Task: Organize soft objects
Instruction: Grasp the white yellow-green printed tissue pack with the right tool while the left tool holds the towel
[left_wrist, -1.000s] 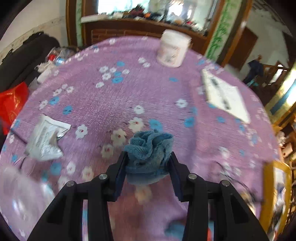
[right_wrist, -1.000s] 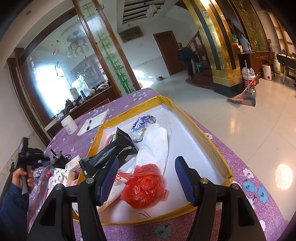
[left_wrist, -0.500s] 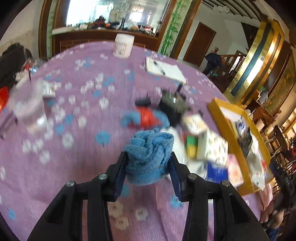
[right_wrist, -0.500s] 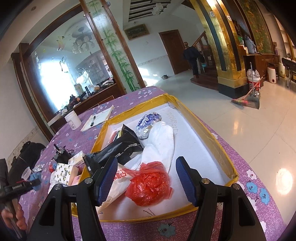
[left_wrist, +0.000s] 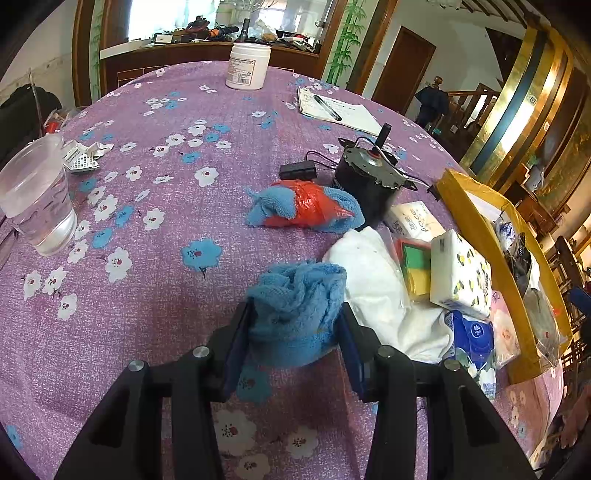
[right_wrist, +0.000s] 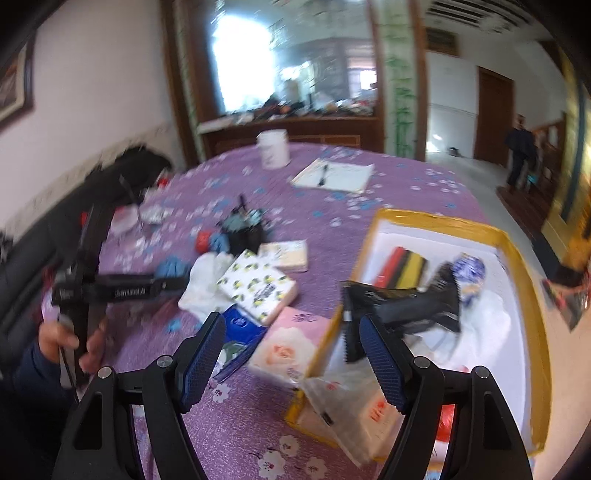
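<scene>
The left gripper (left_wrist: 295, 325) pinches a bunched blue towel (left_wrist: 295, 299) between its fingers (left_wrist: 236, 343), above the desk (left_wrist: 147, 295); a white cloth (left_wrist: 373, 280) lies just right of them; the right gripper (right_wrist: 291, 354) is opening — nothing between its fingers (right_wrist: 203, 354), a pink tissue pack (right_wrist: 288, 347) and the yellow tray (right_wrist: 517, 251) beyond.

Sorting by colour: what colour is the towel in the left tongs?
Blue; the towel shows best in the left wrist view.
</scene>
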